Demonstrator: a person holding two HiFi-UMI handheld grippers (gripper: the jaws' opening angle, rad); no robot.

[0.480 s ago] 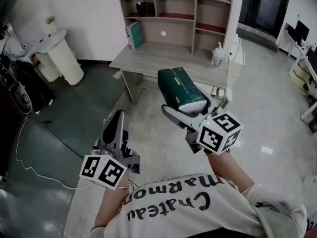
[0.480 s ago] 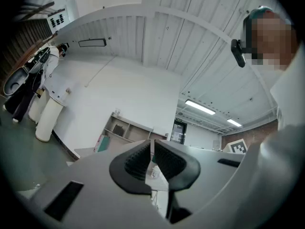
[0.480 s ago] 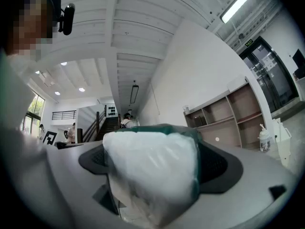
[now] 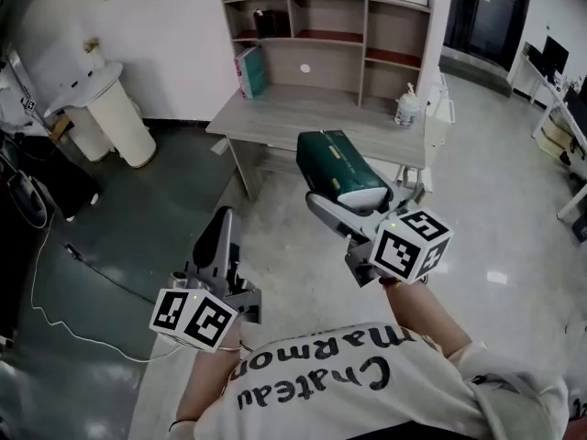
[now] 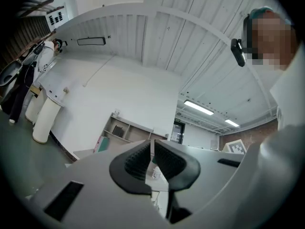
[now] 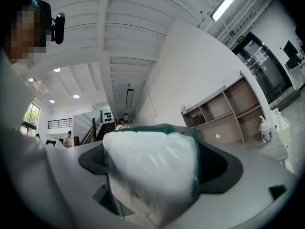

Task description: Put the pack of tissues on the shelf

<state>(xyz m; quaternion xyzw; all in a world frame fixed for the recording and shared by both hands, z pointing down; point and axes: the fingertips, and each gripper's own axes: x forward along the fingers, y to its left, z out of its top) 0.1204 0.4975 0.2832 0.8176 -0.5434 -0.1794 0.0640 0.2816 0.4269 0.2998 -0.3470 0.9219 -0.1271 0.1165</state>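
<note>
A dark green, white-ended pack of tissues (image 4: 336,159) sits clamped between the wide-set jaws of your right gripper (image 4: 359,200), held out forward, while your left gripper (image 4: 218,224) points ahead, jaws closed and empty.

The pack of tissues (image 4: 335,161) is dark green with a white end, the marker cubes (image 4: 410,246) have black-and-white squares, and the desk (image 4: 307,108) is grey woodgrain.
</note>
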